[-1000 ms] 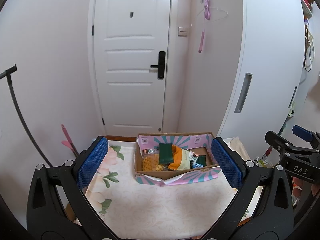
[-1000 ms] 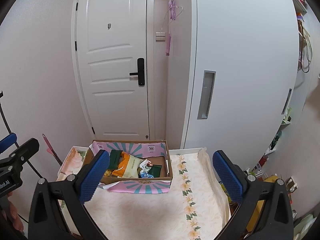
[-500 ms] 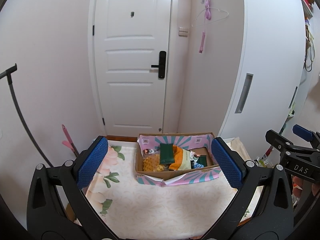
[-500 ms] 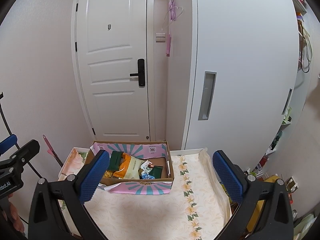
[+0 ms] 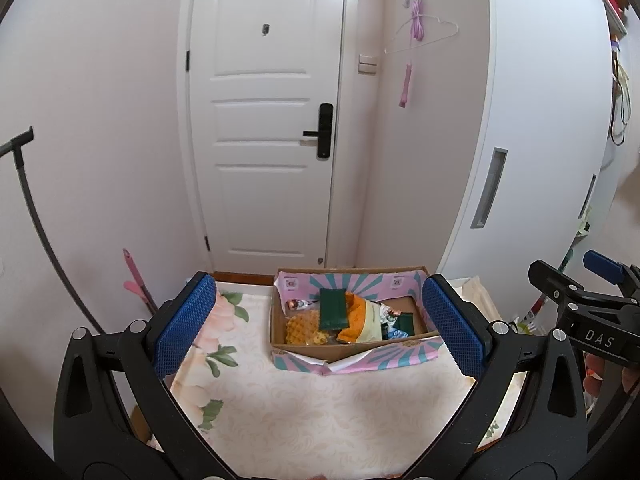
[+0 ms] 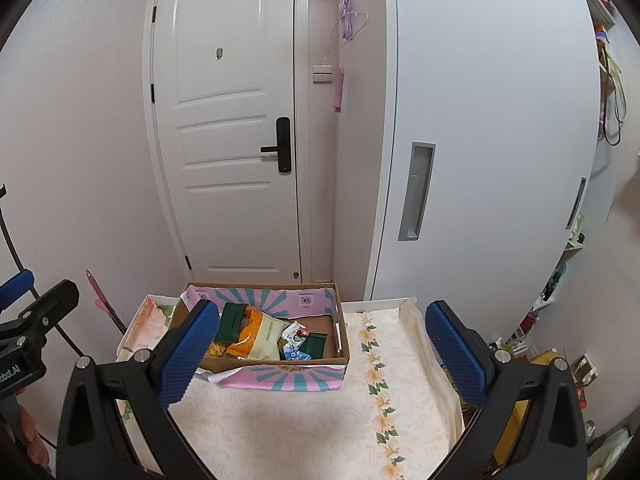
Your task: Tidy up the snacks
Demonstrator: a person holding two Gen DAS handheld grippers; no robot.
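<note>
A cardboard box point(image 5: 402, 284) with pink and teal wrapping stands at the far end of the table, also in the right wrist view point(image 6: 280, 376). It holds several snacks: a dark green packet point(image 5: 332, 308), a yellow waffle snack point(image 5: 299, 328) and an orange and cream bag point(image 5: 362, 318), which shows in the right wrist view too point(image 6: 260, 334). My left gripper point(image 5: 320, 330) is open and empty, held back from the box. My right gripper point(image 6: 320, 352) is open and empty, with the box behind its left finger.
The table wears a cream floral cloth point(image 5: 304, 412). A white door point(image 5: 264, 128) and a white cabinet point(image 6: 480, 140) stand behind it. A pink tool point(image 5: 136, 280) leans at the left. The right gripper's body point(image 5: 588, 320) shows at the right edge.
Both grippers have drifted very slightly; the box sits a little further right in the right wrist view. Nothing was taken hold of or let go.
</note>
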